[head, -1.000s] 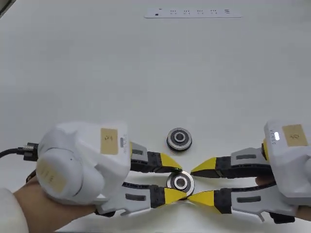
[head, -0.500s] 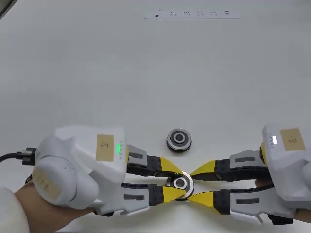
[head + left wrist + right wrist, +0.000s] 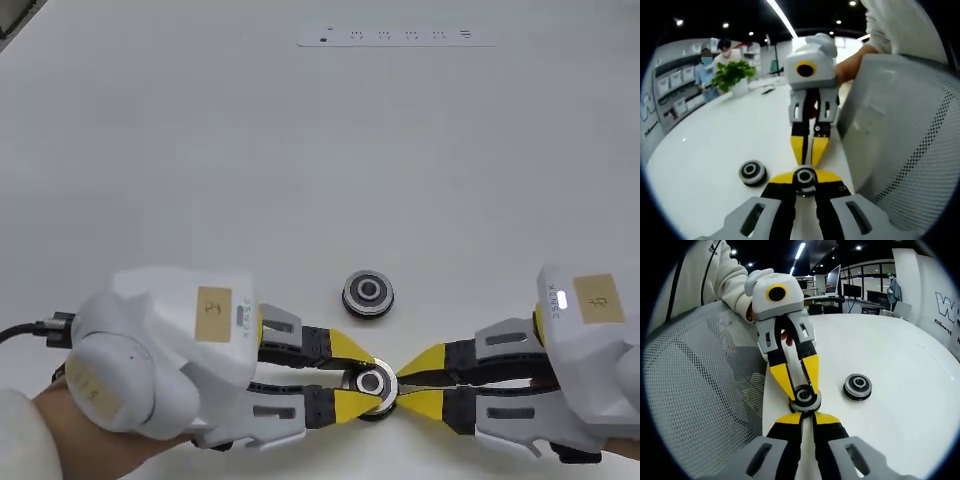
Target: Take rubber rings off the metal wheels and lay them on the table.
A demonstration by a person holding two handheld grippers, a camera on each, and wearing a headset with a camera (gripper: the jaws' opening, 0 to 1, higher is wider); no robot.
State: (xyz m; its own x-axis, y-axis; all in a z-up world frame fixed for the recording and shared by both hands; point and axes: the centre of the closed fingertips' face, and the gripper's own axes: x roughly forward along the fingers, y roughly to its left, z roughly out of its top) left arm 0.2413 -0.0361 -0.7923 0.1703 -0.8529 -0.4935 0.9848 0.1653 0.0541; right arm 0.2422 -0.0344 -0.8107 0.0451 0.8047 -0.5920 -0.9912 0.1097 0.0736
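Metal wheel (image 3: pixel 372 381), rubber-rimmed, clamped in L tool (image 3: pixel 364 379), R tool (image 3: pixel 402 386) closed beside

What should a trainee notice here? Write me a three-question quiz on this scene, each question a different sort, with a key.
1. How many metal wheels lie on the white table?
2. True or false: the right gripper has its jaws spread wide.
3. What does the left gripper clamp? A) the near wheel B) a loose rubber ring C) nothing

Key
1. Two; the far wheel lies free.
2. False: its jaws are nearly together, tips at the near wheel's rim.
3. A
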